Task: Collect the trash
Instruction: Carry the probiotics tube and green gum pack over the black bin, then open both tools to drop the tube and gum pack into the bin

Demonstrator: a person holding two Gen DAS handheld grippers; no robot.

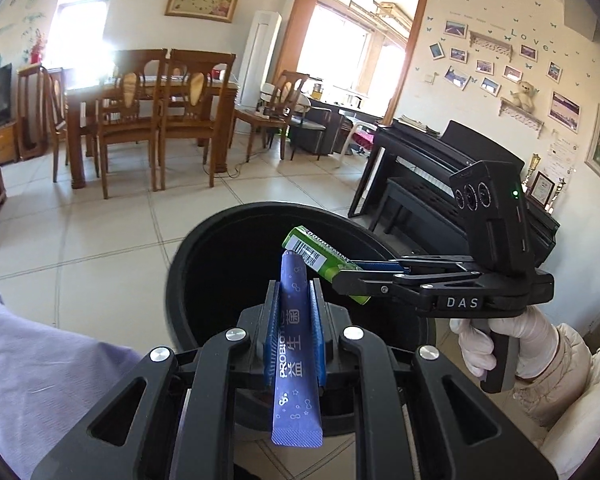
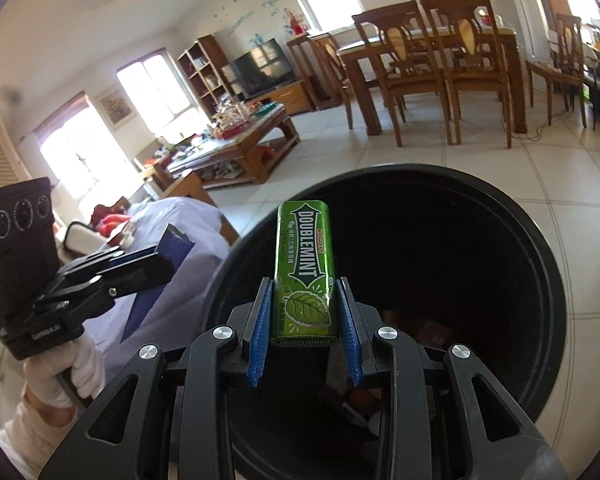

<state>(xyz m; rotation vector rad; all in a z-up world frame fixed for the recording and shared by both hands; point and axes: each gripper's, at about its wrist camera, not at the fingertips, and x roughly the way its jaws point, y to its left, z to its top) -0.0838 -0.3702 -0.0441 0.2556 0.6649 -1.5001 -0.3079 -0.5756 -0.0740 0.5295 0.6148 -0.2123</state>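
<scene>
A round black trash bin [image 1: 204, 248] stands on the tiled floor under both grippers; it also shows in the right wrist view [image 2: 500, 216]. My left gripper [image 1: 296, 292] is shut on a blue probiotic sachet [image 1: 294, 344], held above the bin's near rim. My right gripper [image 2: 305, 292] is shut on a green Doublemint gum box [image 2: 304, 264] over the bin's opening. In the left wrist view the gum box [image 1: 320, 258] sits just beyond the sachet's tip. The left gripper with the sachet [image 2: 160, 252] shows at the left of the right wrist view. Some trash [image 2: 432, 332] lies dimly in the bin.
A lavender-covered seat [image 1: 32, 360] is at the left of the bin. A black piano and bench [image 1: 420, 184] stand at the right. A wooden dining table with chairs [image 1: 148, 112] is across the tiled floor. A cluttered coffee table [image 2: 228, 148] stands further left.
</scene>
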